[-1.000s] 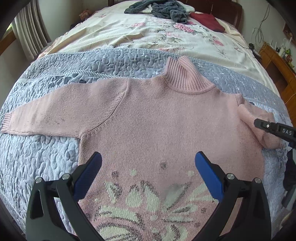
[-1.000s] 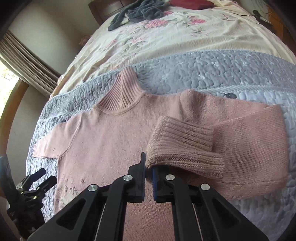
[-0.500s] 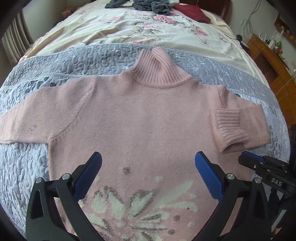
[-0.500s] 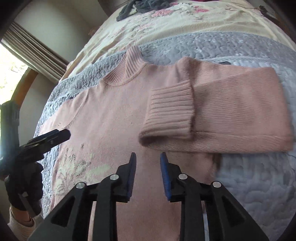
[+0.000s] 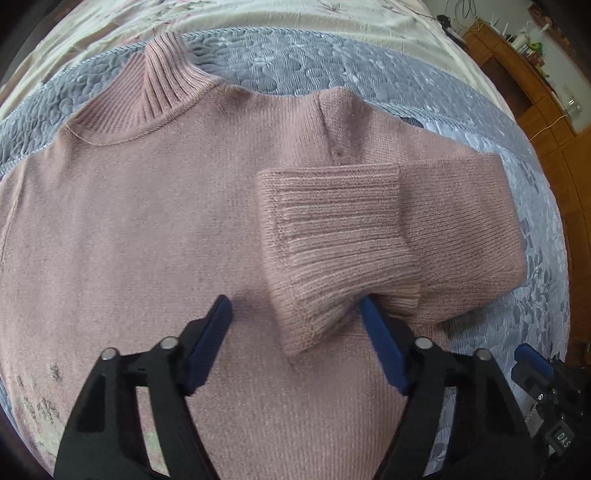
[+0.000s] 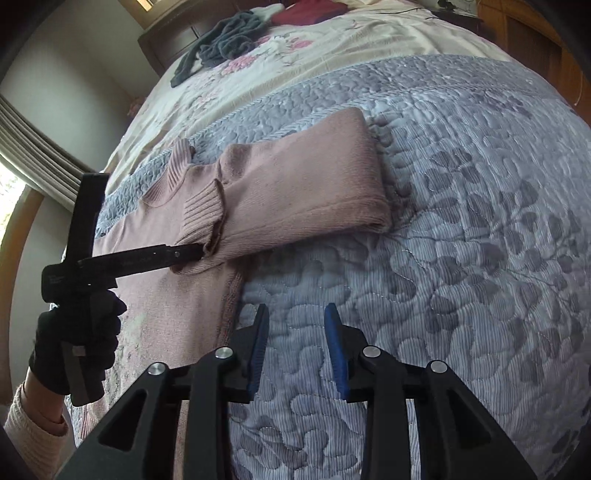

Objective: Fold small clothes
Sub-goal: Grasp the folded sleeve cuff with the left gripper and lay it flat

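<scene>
A pink knit turtleneck sweater (image 5: 147,221) lies flat on a grey quilt (image 5: 369,74). Its one sleeve is folded back across the chest, with the ribbed cuff (image 5: 332,229) on top. My left gripper (image 5: 295,321) is open, and the cuff's lower corner hangs between its blue pads. In the right wrist view the sweater (image 6: 295,192) lies to the upper left, and the left gripper (image 6: 192,253), held by a black-gloved hand (image 6: 85,332), reaches the cuff (image 6: 201,214). My right gripper (image 6: 295,328) is open over bare quilt (image 6: 461,258), beside the sweater's edge, holding nothing.
Further up the bed, on a floral sheet (image 6: 295,66), lie a dark grey heap of clothes (image 6: 225,40) and a red garment (image 6: 310,11). A wooden cabinet (image 5: 535,74) stands beside the bed. A curtain (image 6: 37,155) hangs at the left.
My right gripper let go of the cuff, opened and drew back over the quilt. My left gripper moved across the sweater to the cuff, its jaws now closer together.
</scene>
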Demonstrator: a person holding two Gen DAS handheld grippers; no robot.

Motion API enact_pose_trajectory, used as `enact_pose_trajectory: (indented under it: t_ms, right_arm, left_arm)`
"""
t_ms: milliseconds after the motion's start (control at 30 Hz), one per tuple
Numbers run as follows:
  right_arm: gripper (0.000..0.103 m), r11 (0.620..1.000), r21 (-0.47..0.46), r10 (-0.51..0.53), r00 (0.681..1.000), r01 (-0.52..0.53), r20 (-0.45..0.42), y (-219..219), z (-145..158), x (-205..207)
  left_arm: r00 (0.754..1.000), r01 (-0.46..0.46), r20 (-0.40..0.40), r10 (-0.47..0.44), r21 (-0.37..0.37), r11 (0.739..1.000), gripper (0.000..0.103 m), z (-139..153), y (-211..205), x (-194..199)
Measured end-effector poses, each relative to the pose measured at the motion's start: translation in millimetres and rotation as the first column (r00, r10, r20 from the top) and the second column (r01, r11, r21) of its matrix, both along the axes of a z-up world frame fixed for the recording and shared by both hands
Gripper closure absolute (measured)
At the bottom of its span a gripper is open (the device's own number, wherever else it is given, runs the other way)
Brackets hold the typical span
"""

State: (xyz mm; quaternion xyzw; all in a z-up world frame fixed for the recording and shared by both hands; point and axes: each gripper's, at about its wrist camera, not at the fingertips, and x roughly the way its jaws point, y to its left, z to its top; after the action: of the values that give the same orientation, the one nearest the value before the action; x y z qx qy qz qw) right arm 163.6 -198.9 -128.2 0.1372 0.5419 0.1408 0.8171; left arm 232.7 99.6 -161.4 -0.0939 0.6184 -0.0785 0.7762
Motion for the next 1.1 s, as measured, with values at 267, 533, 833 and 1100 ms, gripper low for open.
enact_pose_trajectory:
  t_ms: [267,533,833,1100]
  right_arm:
    - [0.071,1.0,-0.003,-0.007,1.0,0.007,0.021,-1,7,2]
    - [0.07,0.999,0.037,-0.037,0.998,0.035,0.041,12,24,31]
    - [0.07,0.99,0.128,0.054,0.999,-0.054,-0.002,74,10,86]
    - [0.072,0.999,0.031,0.041,0.995,-0.038,-0.09,85,-39,91]
  left_arm:
    - [0.998,-0.021,0.065,0.024,-0.049,0.999,0.091,23,14,-2]
    - [0.978,-0.113,0.177,0.115,-0.02,0.993,0.092,58,94,-15]
    - [0.964,-0.21,0.168,0.205,0.012,0.978,0.091,45,173,-15]
    - [0.942,-0.315,0.138,0.307,0.033,0.949,0.08,15,219,-18]
